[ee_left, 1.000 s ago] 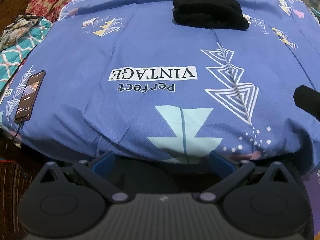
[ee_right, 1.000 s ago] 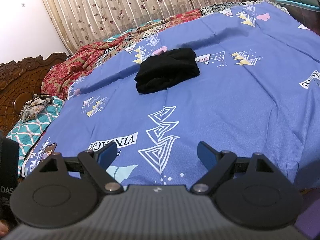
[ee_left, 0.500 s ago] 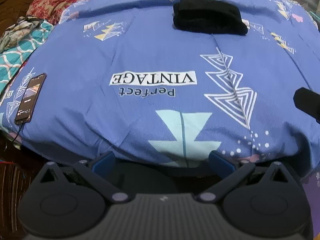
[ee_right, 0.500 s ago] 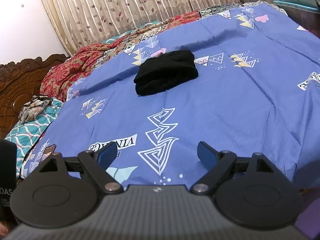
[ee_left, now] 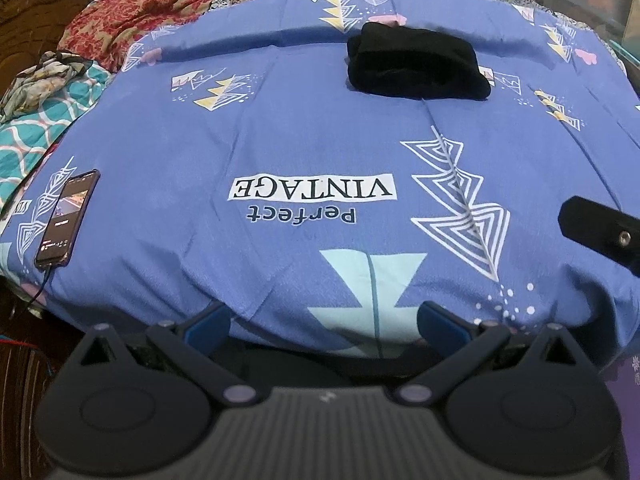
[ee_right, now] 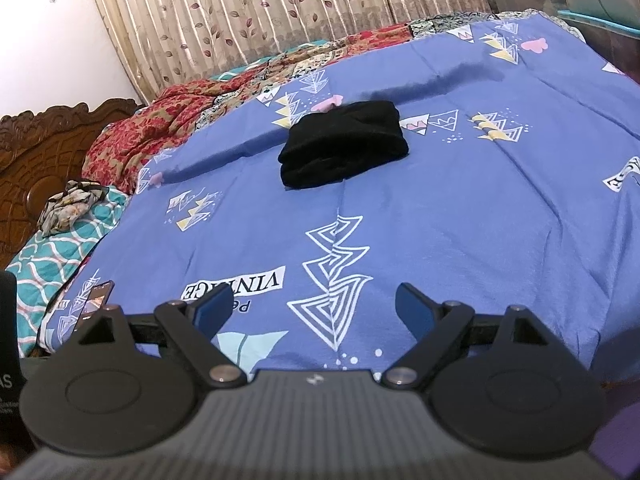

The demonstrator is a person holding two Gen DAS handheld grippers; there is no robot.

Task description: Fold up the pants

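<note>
The left gripper (ee_left: 324, 320) is spread wide with nothing between its blue pads (ee_left: 208, 322), held just off the near edge of the bed (ee_left: 280, 128). The right gripper (ee_right: 314, 308) is likewise spread and empty, above the near edge. The pants (ee_left: 416, 66) lie as a compact black folded bundle on the blue sheet toward the far edge, well apart from both grippers. A phone (ee_left: 68, 218) rests face up near the left edge, a cable running from its near end. A red blanket (ee_right: 160, 128) is bunched at the far left corner, by the curtain (ee_right: 280, 12).
</note>
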